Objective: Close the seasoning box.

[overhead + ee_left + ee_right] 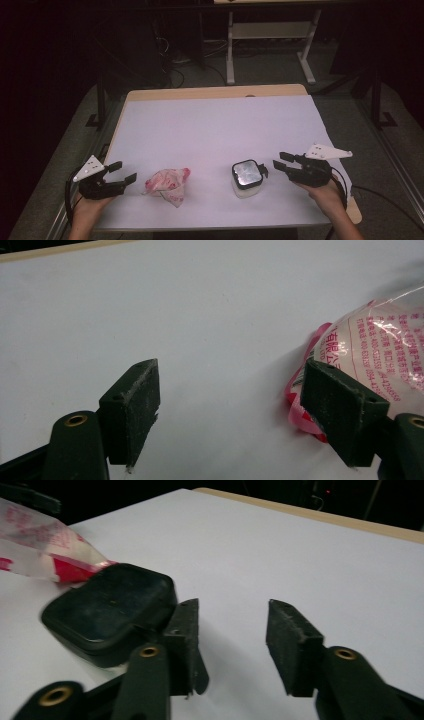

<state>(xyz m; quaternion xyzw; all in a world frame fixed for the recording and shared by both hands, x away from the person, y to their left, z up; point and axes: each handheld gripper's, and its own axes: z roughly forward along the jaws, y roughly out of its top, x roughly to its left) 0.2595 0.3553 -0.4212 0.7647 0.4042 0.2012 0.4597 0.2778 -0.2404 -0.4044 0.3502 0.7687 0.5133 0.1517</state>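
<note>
A crumpled clear plastic bag (167,185) with pink and red print lies on the white sheet near the front edge, left of centre. To its right stands a small pale tub with a black lid (247,177). My left gripper (127,170) rests at the front left, open, with bare sheet between its jaws. In the left gripper view (232,375) the bag (380,345) lies just beyond the right-hand jaw. My right gripper (279,159) is open just right of the tub. In the right gripper view (232,612) the black lid (110,610) sits outside the left-hand jaw, and the bag (40,545) lies behind it.
The white sheet (215,120) covers a wooden table whose bare edge (215,92) shows at the back. Beyond it stand the white legs of another table (230,55), with cables on the dark floor. A cable trails off the right gripper (380,192).
</note>
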